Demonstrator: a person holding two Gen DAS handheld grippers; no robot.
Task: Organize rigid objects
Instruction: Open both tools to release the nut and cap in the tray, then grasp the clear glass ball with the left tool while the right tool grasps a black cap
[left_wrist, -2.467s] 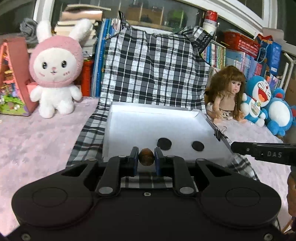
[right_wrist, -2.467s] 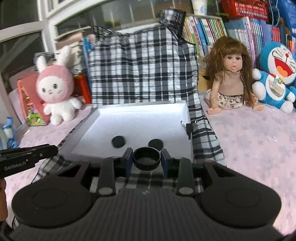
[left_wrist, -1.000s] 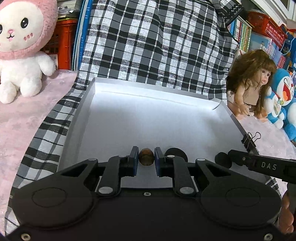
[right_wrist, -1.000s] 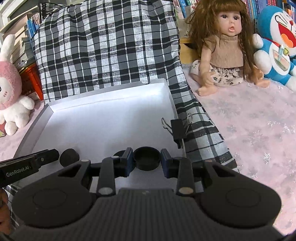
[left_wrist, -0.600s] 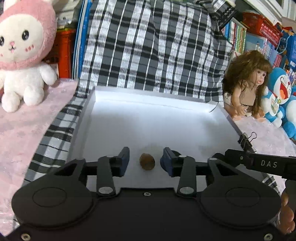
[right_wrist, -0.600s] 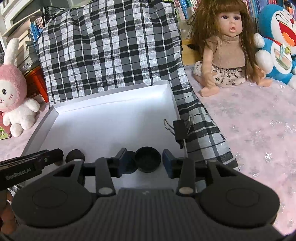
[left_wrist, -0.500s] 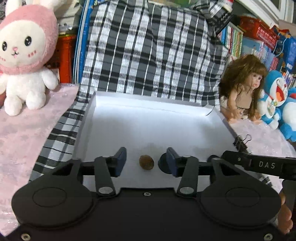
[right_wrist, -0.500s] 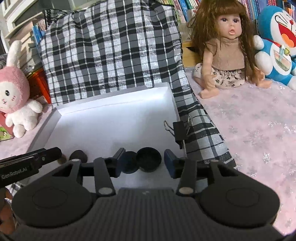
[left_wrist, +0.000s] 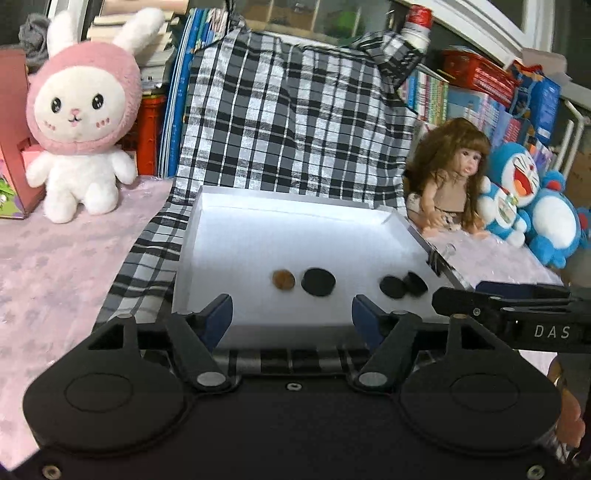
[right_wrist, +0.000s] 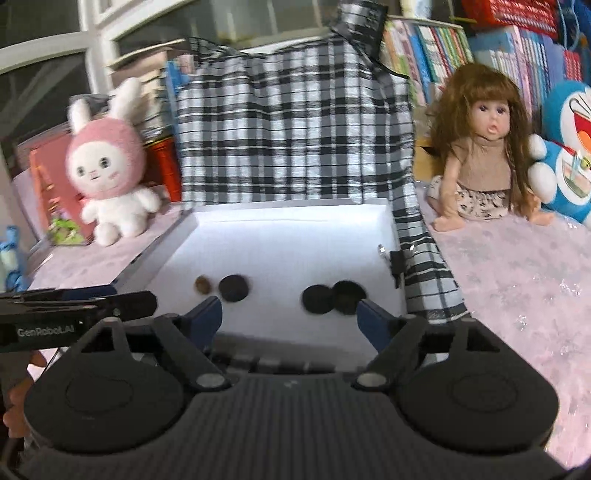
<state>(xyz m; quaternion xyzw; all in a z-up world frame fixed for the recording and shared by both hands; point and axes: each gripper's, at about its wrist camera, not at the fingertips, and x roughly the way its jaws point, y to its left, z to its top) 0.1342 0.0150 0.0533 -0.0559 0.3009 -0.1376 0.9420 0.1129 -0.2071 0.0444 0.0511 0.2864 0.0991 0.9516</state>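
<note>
Left wrist view shows your left tool (left_wrist: 291, 314) spread wide and empty, like your right tool (right_wrist: 290, 317). The brown nut (left_wrist: 283, 280) and three black caps (left_wrist: 318, 282) lie near the white tray's (left_wrist: 295, 218) front edge. Lift both tools straight clear of that row.

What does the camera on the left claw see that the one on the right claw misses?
Only the left view shows the right claw reaching in from the right edge, and a red-capped bottle above the checked cloth.

Only the right view shows the left claw coming in from the left, plus the doll's whole face from the front.

Both show the white tray holding a brown nut and three black caps, the pink bunny, and each camera's own claw standing open and empty.
</note>
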